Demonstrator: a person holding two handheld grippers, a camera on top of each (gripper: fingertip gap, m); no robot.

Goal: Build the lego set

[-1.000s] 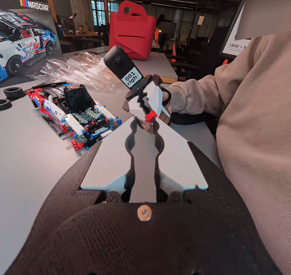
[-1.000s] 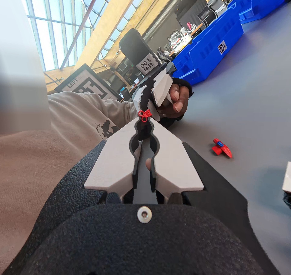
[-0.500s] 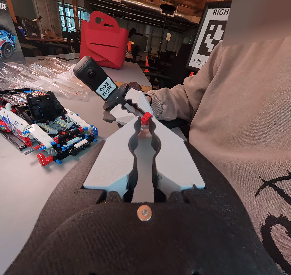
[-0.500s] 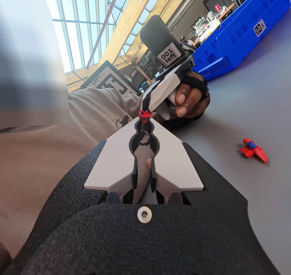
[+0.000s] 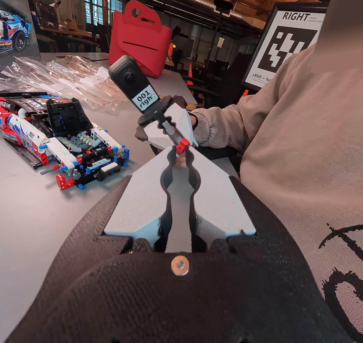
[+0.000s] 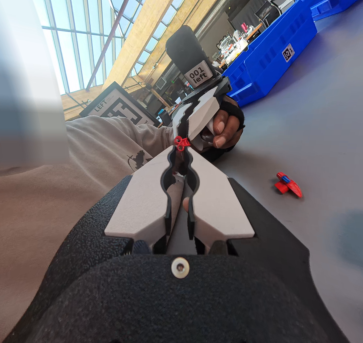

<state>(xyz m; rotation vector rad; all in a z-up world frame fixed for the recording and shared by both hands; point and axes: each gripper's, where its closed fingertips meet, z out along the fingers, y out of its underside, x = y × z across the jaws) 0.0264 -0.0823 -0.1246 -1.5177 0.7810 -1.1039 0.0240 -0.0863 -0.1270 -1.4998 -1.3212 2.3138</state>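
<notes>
**A:** How are the two tools posed?

**B:** They meet tip to tip above the grey table, close in front of the person's beige sweatshirt. The left gripper points away from its camera and slightly up; the right gripper does the same from the other side. Each is held in a hand, the left one wrapped round its handle with a black strap across it.

**A:** And the fingers?

**B:** Both pairs are drawn in until only a narrow slot is left at the tips. A small red lego connector sits right where the tips meet. In the right wrist view it lies at the right tool's tips and against the left tool's tips too. I cannot tell which pair actually pinches it, or whether both do.

**A:** Where is the rest of the set?

**B:** The partly built lego car rests on the table to the left, well apart from the tools, its open end toward the person. A loose red and blue lego piece lies on bare table to the right.

**A:** Room to move?

**B:** Open tabletop between tools and car. Clear plastic bags and a red bag stand farther back; blue bins line the far right edge
</notes>
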